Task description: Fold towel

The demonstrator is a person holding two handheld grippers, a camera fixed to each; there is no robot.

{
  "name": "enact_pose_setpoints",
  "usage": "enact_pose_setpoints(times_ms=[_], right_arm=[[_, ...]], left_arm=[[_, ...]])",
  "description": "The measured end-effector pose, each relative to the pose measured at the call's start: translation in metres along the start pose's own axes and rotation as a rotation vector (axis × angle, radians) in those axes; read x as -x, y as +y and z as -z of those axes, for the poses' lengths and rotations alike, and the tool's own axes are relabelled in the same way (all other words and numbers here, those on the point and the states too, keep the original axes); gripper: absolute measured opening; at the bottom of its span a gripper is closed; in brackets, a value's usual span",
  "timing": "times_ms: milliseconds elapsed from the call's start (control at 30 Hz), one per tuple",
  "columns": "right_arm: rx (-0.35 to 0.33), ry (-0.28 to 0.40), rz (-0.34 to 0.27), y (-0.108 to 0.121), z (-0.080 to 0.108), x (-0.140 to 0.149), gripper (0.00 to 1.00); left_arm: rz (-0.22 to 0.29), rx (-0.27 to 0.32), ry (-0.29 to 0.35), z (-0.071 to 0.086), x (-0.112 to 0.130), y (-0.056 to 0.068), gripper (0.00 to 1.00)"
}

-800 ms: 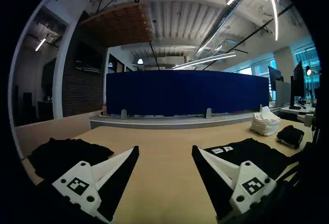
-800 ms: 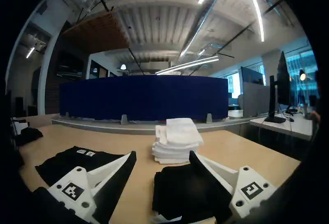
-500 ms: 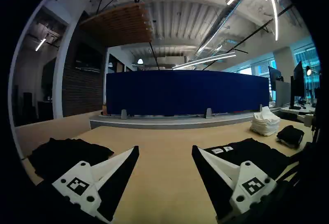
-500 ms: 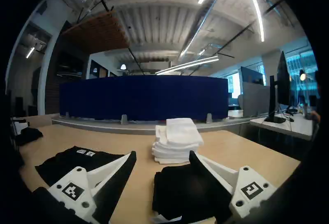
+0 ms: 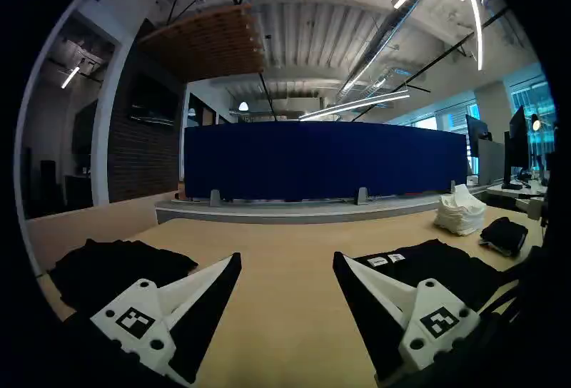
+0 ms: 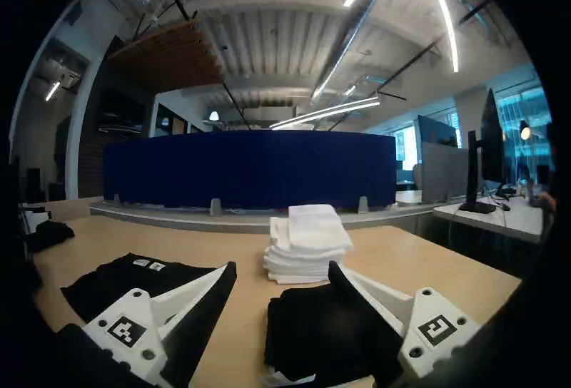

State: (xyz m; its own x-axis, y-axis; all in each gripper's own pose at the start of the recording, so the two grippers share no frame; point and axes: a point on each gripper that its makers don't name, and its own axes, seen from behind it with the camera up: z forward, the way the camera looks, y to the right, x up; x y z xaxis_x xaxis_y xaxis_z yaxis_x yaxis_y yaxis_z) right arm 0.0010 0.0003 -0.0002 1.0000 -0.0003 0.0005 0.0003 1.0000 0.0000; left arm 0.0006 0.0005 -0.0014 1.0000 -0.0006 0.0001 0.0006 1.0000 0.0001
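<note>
The black towel [image 6: 135, 274] to be folded lies spread and fairly flat on the pale wooden surface [image 5: 285, 231], left of the white stack of folded towels [image 6: 307, 242] and nearer than it, with two small white tags [image 6: 146, 264] on the side toward the stack's back row. A second black cloth [image 6: 321, 331], already bunched or folded, sits just in front of the stack, and a dark heap [image 5: 114, 267] lies well apart from it, far to the left. The left gripper [image 5: 285, 256] hangs low with its fingers spread wide and nothing between them. The right gripper [image 6: 282, 265] is the same, its fingers apart and empty, one of them crossing in front of the bunched cloth. The towel looks light, soft and limp, so it will likely sag and drag rather than keep a shape. Pinching it at two corners of one edge, one per gripper, should keep the edge taut. The smooth surface may let it slide.
</note>
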Motion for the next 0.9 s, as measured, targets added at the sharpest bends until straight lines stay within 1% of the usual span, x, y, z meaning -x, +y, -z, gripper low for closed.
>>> enact_pose_setpoints(times_ms=[467, 667, 767, 900], right_arm=[[-0.002, -0.001, 0.001, -0.002, -0.002, 0.000, 1.00], [-0.003, 0.005, 0.001, -0.002, -0.001, -0.002, 1.00], [0.007, 0.014, -0.003, 0.001, -0.001, -0.009, 1.00], [0.004, 0.017, -0.017, 0.002, 0.002, -0.026, 1.00]], left_arm=[[-0.001, 0.000, 0.000, 0.001, 0.000, 0.001, 0.95], [-0.002, -0.009, 0.001, 0.000, 0.000, -0.003, 0.95], [-0.006, -0.009, 0.008, 0.001, -0.006, -0.002, 0.95], [0.004, 0.011, 0.019, 0.001, -0.024, 0.003, 0.95]])
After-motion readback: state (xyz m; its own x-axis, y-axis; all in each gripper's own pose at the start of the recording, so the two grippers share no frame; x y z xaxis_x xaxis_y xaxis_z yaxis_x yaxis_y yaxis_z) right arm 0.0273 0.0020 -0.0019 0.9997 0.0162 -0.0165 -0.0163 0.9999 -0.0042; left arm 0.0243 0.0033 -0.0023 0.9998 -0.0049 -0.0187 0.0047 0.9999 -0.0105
